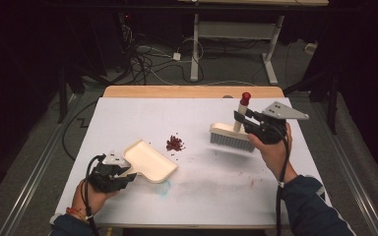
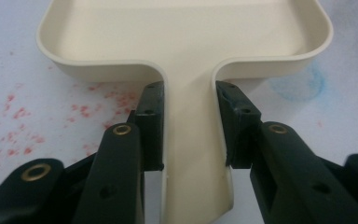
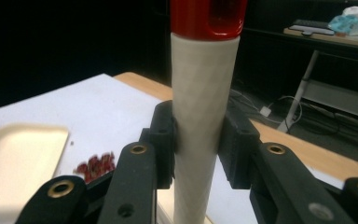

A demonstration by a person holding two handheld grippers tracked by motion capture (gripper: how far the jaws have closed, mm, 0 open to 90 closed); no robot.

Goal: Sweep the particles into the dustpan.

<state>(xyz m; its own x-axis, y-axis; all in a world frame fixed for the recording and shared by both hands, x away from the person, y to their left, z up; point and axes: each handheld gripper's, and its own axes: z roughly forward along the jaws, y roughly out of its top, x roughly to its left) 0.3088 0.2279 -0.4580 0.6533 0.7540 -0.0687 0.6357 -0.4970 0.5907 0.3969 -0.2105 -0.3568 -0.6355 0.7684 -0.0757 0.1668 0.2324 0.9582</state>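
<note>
1. On the white worktop (image 1: 128,118), near its middle, lies a small heap of dark red crumbs (image 1: 175,143), with a few loose bits scattered just around it.
2. Left of and nearer than the heap sits the cream dustpan (image 1: 150,161), its open mouth turned toward the crumbs but apart from them.
3. The left gripper (image 1: 123,173) pinches the dustpan's flat handle (image 2: 193,140); in the left gripper view both jaws press against the handle's two edges just behind the pan's rear wall.
4. Faint red smears mark the worktop beside the pan in that view, and a pale blue stain (image 2: 298,84) lies on the other side.
5. Right of the heap, well apart from it, the brush (image 1: 232,137) hangs with grey bristles pointing down, close to the worktop; whether they touch it cannot be told.
6. The right gripper (image 1: 241,119) clamps the brush's pale upright handle (image 3: 200,116) below its red cap (image 3: 207,18), jaws pressed on either side.
7. Beyond the worktop, cables (image 1: 147,61) lie on the floor beside a table frame (image 1: 236,29).
</note>
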